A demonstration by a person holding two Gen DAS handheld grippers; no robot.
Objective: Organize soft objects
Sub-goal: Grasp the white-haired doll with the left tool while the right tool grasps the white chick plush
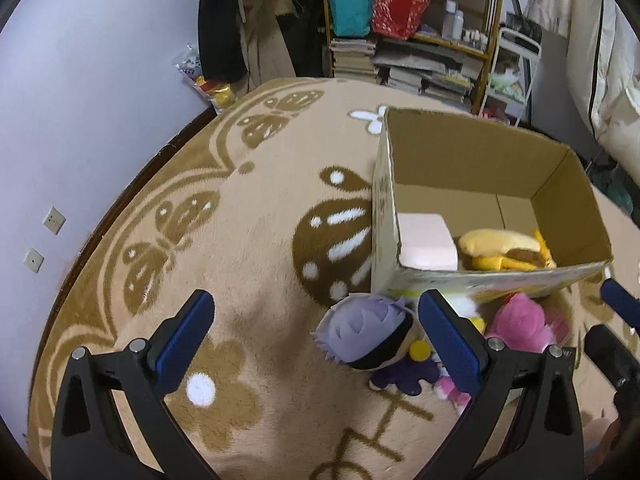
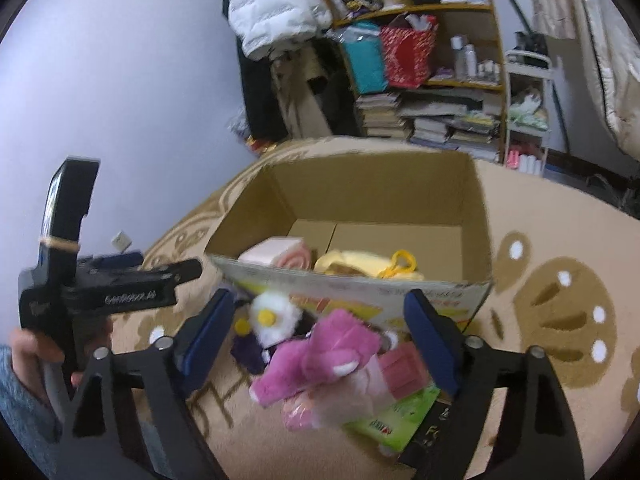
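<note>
Item: pink plush animal toy (image 2: pixel 320 356), lying on the beige patterned blanket (image 2: pixel 540 240) just before the open cardboard box (image 2: pixel 360 196).
Handling: judged light, soft, compressible; grip the body.
Right gripper (image 2: pixel 324 340): jaws wide, straddling it, pads clear.
Left gripper (image 1: pixel 316 328): wide, empty, beside the lilac-haired plush doll (image 1: pixel 360 332).

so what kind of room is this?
Most likely a lived-in bedroom or spare room: a butterfly-print blanket under the cardboard box, a cluttered bookshelf with stacked books, and a white puffer jacket hanging by the wall.
</note>
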